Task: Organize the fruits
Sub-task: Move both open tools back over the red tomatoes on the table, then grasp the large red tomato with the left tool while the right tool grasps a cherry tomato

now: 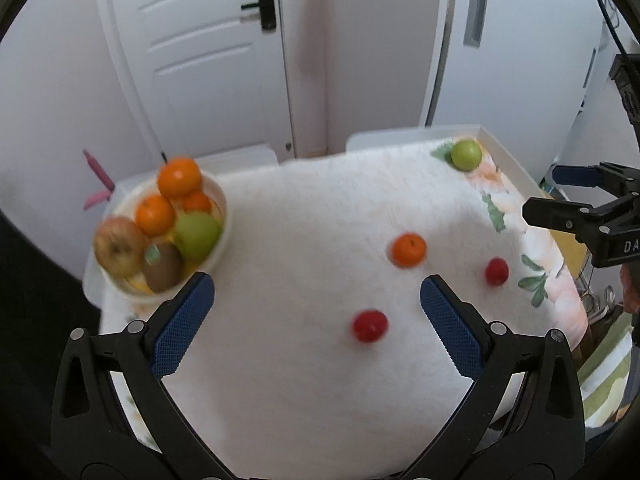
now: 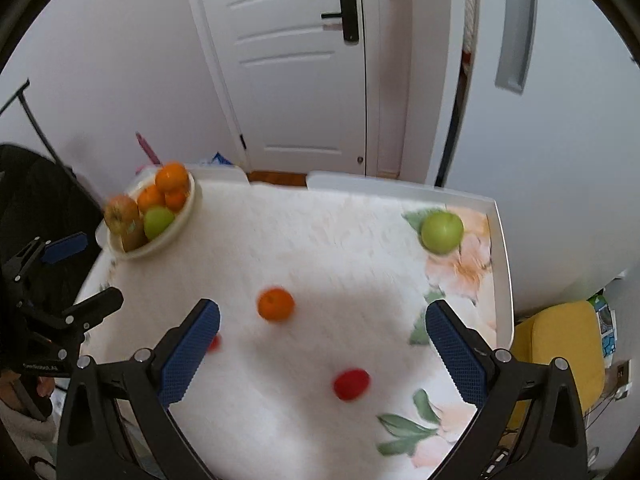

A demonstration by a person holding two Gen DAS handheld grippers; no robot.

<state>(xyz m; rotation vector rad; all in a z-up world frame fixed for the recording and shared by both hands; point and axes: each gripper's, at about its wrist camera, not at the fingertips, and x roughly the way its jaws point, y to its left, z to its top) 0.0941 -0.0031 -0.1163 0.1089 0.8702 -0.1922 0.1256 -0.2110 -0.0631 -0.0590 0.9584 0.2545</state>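
Note:
A white bowl [image 1: 218, 236] at the table's far left holds oranges, a green apple, a brownish apple and a kiwi; it also shows in the right wrist view [image 2: 188, 210]. Loose on the white cloth lie an orange [image 1: 408, 249] [image 2: 275, 304], two small red fruits [image 1: 370, 325] [image 1: 496, 271] [image 2: 351, 384] and a green apple [image 1: 466, 155] [image 2: 442, 232] at the far right corner. My left gripper [image 1: 316, 304] is open and empty above the near red fruit. My right gripper [image 2: 322, 330] is open and empty above the cloth.
The table [image 2: 502, 248] has a raised white rim on the right and far sides. A white door [image 2: 296, 60] and wall stand behind. A yellow seat [image 2: 560, 344] is at the right. A pink object [image 1: 98, 178] lies behind the bowl.

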